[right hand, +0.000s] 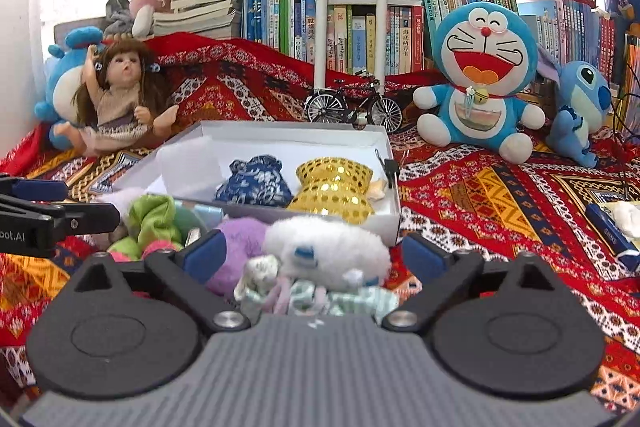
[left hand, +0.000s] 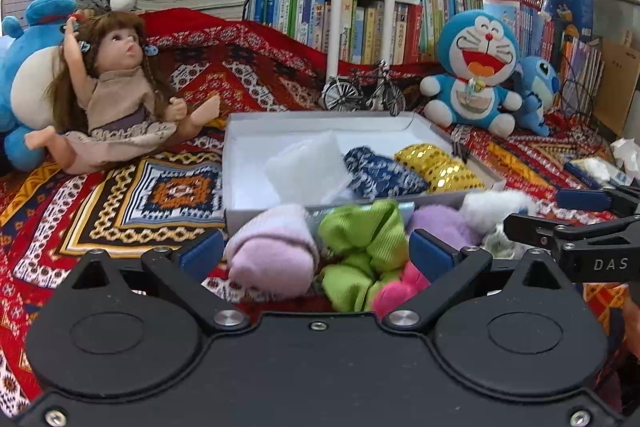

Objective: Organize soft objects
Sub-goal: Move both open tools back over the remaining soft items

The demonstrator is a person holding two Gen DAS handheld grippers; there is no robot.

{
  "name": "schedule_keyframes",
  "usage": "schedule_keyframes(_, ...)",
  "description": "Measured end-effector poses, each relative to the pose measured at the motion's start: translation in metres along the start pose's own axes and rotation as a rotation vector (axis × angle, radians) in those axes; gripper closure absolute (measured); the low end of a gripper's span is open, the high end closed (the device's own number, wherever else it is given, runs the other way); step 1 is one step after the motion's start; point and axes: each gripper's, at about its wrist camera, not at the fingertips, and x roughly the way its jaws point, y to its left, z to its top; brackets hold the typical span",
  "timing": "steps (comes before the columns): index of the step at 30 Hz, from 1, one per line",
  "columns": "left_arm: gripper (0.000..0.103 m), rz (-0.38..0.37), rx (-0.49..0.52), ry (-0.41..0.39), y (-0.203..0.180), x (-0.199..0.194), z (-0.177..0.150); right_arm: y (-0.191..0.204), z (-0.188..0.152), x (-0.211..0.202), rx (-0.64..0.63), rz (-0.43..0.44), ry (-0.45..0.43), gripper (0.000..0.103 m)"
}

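A white box (left hand: 240,131) (right hand: 280,131) holds a white pad (left hand: 304,167), a blue patterned pouch (left hand: 380,171) (right hand: 256,179) and a gold sequin pouch (left hand: 436,165) (right hand: 334,187). In front of it lie a pink rolled sock (left hand: 272,251), a green scrunchie (left hand: 360,247) (right hand: 154,215), a hot pink item (left hand: 400,287), a purple plush ball (left hand: 440,223) (right hand: 236,247) and a white plush toy (right hand: 328,247) (left hand: 492,207). My left gripper (left hand: 316,251) is open around the sock and scrunchie. My right gripper (right hand: 314,251) is open around the white plush.
A doll (left hand: 116,87) and a blue plush sit at the left. A model bicycle (left hand: 364,91), a Doraemon plush (left hand: 476,67) and a Stitch plush (right hand: 580,107) stand behind the box before bookshelves. A patterned red cloth (left hand: 140,187) covers the surface. Packets (right hand: 616,227) lie at the right.
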Motion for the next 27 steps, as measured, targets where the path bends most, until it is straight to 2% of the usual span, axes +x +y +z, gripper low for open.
schedule_keyframes(5, 0.004, 0.018, -0.006, 0.013, 0.004, 0.001, -0.012, 0.002, -0.014, -0.001, 0.011, -0.021, 0.003, 0.003)
schedule_keyframes(9, 0.003, 0.034, -0.008, 0.014, 0.005, 0.002, -0.018, 0.003, -0.025, -0.003, 0.016, -0.078, -0.031, 0.003)
schedule_keyframes(23, 0.003, 0.111, -0.040, -0.008, 0.019, 0.004, -0.016, 0.004, -0.039, 0.010, 0.045, -0.073, 0.000, 0.002)
schedule_keyframes(27, 0.009, 0.114, -0.071, 0.019, 0.026, 0.008, -0.017, 0.002, -0.039, 0.013, 0.060, -0.065, 0.018, 0.002)
